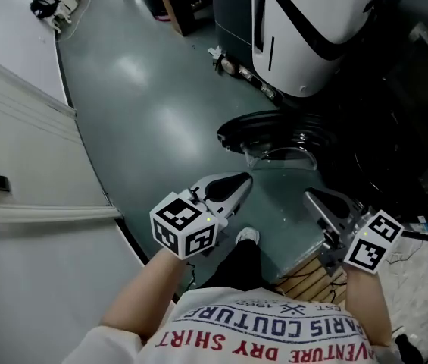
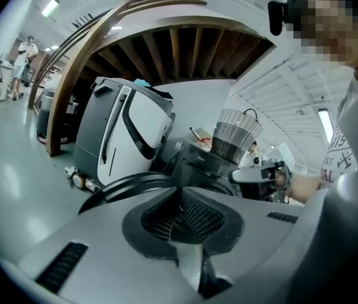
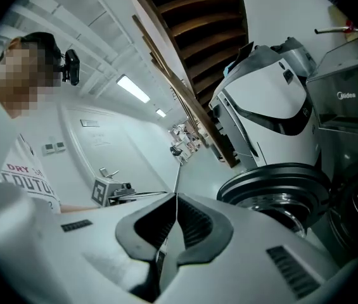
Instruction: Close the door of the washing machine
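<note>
I stand on a smooth grey-green floor (image 1: 145, 120) that shines with lamp glare, and my white shoe (image 1: 248, 236) is planted on it. A big white and grey machine (image 1: 312, 36) sits on small wheels (image 1: 225, 63) (I can make out the ones at its near corner) just beside the dark washing machine (image 1: 403, 120), with a wooden post (image 1: 170, 6) standing farther off. A slatted wooden board (image 1: 310, 283) lies at my right side.

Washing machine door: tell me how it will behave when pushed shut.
The washing machine door shows a thick dark ring around a glass bowl: probably rigid, swinging rather than flexing. The glass likely makes it fairly heavy; its smooth rim may be slippery.
</note>
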Demonstrator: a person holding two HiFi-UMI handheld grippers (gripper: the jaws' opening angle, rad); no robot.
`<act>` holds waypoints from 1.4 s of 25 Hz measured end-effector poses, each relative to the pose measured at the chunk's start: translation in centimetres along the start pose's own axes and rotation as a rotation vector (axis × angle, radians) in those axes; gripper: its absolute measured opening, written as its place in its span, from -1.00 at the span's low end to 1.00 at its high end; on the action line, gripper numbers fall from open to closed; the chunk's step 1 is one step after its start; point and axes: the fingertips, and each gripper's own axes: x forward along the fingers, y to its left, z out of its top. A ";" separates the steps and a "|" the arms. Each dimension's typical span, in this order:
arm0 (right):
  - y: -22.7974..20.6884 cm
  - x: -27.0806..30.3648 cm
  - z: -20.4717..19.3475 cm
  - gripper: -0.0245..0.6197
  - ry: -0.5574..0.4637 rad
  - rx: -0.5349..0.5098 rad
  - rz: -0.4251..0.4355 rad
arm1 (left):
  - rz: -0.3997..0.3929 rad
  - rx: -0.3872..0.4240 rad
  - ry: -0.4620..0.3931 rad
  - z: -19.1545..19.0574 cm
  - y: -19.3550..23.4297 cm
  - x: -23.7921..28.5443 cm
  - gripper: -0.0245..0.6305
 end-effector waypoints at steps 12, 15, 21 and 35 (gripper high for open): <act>-4.1 0.9 -1.2 -0.85 0.055 0.093 -0.107 | 0.100 0.235 0.300 -3.1 15.6 6.8 -0.38; -5.1 0.3 -1.8 -0.85 0.061 0.129 -0.143 | 0.108 0.304 0.391 -4.2 18.4 8.3 -0.36; -6.8 -0.6 -2.8 -0.85 0.079 0.175 -0.184 | 0.107 0.439 0.515 -5.2 22.6 11.6 -0.34; -8.0 -1.0 -4.7 -0.85 0.042 0.269 -0.165 | 0.075 0.609 0.692 -8.8 25.0 14.6 -0.53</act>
